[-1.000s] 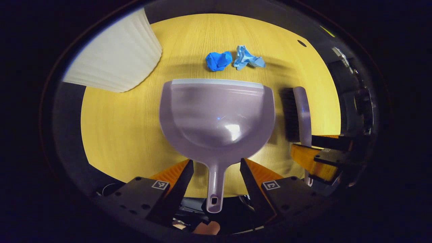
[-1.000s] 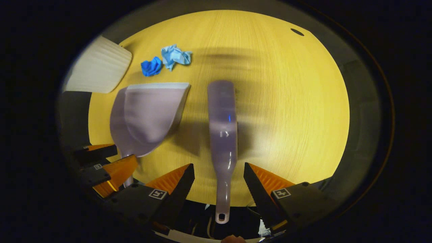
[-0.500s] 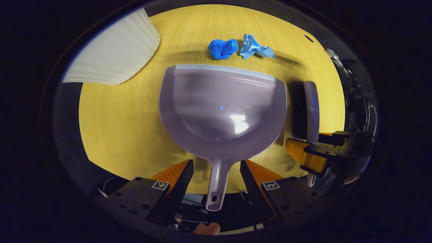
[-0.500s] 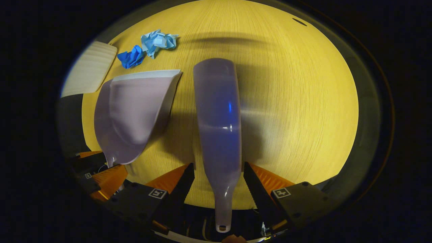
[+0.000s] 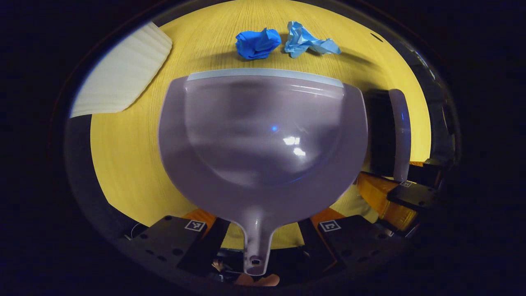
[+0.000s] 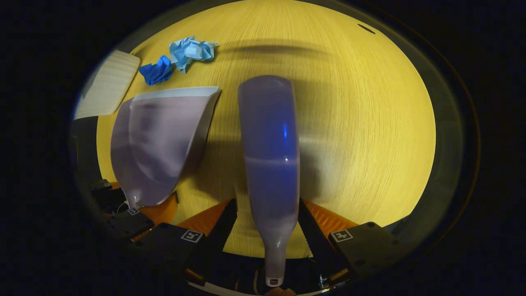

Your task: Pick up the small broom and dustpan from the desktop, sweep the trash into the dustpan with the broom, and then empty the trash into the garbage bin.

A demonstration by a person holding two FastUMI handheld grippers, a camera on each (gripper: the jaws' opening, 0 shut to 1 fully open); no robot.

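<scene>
A mauve dustpan (image 5: 263,135) lies flat on the yellow wooden desktop (image 5: 123,156), its lip facing two wads of trash: a dark blue one (image 5: 258,43) and a pale blue one (image 5: 306,40). My left gripper (image 5: 263,213) is open and straddles the neck where the pan meets its handle (image 5: 257,246); the pan hides the fingertips. Right of the pan lies the small broom (image 5: 398,131) with dark bristles. In the right gripper view the broom's back (image 6: 271,156) runs up between the fingers of my open right gripper (image 6: 267,201), with the dustpan (image 6: 156,139) to its left.
A white ribbed garbage bin (image 5: 123,78) stands at the far left of the desk, also seen as the bin (image 6: 109,84) beyond the dustpan. The trash wads (image 6: 176,59) lie just past the pan's lip. A small dark hole (image 6: 365,28) marks the far right desktop.
Both grippers have moved forward and down over their tools, so the dustpan and broom look much larger. The handles now sit deeper between the fingers. Finger spacing is unchanged.
</scene>
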